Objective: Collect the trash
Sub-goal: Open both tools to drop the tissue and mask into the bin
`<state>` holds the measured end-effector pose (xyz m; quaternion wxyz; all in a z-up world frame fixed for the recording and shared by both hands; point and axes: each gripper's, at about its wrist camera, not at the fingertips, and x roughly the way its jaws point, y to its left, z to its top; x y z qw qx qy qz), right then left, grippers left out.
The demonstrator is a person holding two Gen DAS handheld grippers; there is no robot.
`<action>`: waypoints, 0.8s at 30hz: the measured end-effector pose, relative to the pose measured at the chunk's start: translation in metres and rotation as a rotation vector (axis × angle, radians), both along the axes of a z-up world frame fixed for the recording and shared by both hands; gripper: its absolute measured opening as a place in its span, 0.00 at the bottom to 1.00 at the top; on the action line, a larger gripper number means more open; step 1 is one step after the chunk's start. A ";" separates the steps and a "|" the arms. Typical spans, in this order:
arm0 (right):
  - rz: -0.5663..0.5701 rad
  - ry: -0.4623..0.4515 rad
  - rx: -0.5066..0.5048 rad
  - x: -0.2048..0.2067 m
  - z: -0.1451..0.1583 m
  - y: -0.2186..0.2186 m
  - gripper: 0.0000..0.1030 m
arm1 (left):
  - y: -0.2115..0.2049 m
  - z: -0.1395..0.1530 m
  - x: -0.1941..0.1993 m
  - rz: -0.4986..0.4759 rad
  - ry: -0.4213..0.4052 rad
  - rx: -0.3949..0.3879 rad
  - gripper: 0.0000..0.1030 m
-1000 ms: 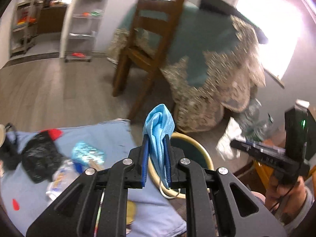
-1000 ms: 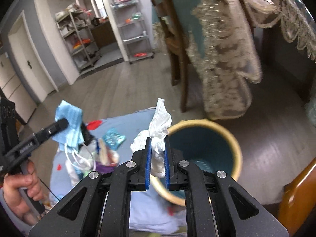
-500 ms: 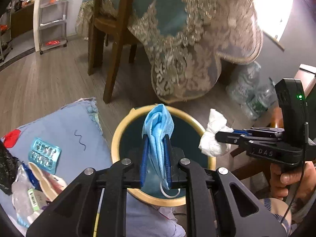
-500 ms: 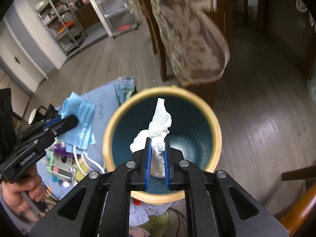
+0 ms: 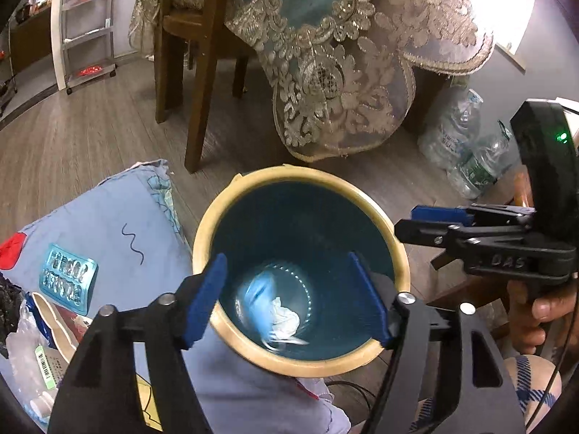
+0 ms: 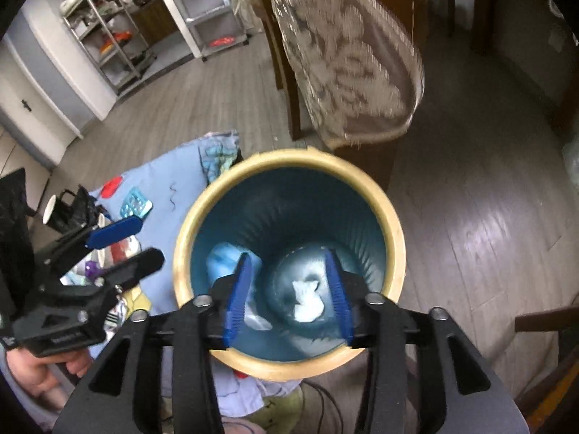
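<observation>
A: Where has the trash gone?

B: Look down into the bin [image 5: 396, 249]. The blue face mask [image 5: 258, 298] and the crumpled white tissue [image 5: 286, 320] lie at the bottom of it, touching each other, both a little blurred. In your right wrist view the tissue [image 6: 305, 298] sits on the bin's floor and the mask [image 6: 220, 258] is against the inner wall to its left.

A: And my 2 tools?

B: Your left tool [image 5: 289, 294] hangs over the bin's mouth with its jaws opening, and nothing is between the blue pads [image 5: 206, 300]. Your right tool [image 6: 287, 294] is also above the bin [image 6: 394, 238], jaws opening and empty; the tissue is far below them on the bottom. Each tool shows in the other's view at the bin's side, with your hand [image 5: 542, 311] on its grip.

A: What lies around the bin?

B: The bin's rim is pale yellow and its inside is dark teal. Just left of the bin a light blue cloth [image 5: 119, 224] is spread on the wooden floor [image 5: 72, 133]. On it, further from the bin, lie a teal blister pack [image 5: 68, 278], a black bag [image 6: 77, 204] and other wrappers. Beyond the bin hangs a lace tablecloth [image 5: 340, 83], with a wooden chair [image 5: 202, 54] beside it. To the bin's right stand clear plastic bottles [image 5: 459, 144].
</observation>
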<state>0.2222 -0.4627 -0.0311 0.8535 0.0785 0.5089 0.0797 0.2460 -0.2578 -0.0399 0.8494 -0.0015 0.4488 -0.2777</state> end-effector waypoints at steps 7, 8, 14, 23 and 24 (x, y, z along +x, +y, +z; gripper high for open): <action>0.027 -0.101 -0.048 -0.006 0.050 0.019 0.65 | 0.019 0.026 -0.009 0.046 -0.046 -0.049 0.84; 0.031 -0.111 -0.052 -0.007 0.055 0.023 0.66 | 0.023 0.029 -0.010 0.056 -0.050 -0.048 0.89; 0.057 -0.143 -0.094 -0.010 0.079 0.052 0.75 | 0.065 0.054 -0.024 0.138 -0.088 -0.008 0.93; 0.102 -0.183 -0.088 -0.029 0.082 0.124 0.84 | 0.179 0.073 -0.050 0.310 -0.093 0.040 0.94; 0.110 -0.186 -0.079 -0.032 0.079 0.134 0.84 | 0.196 0.072 -0.054 0.335 -0.086 0.045 0.94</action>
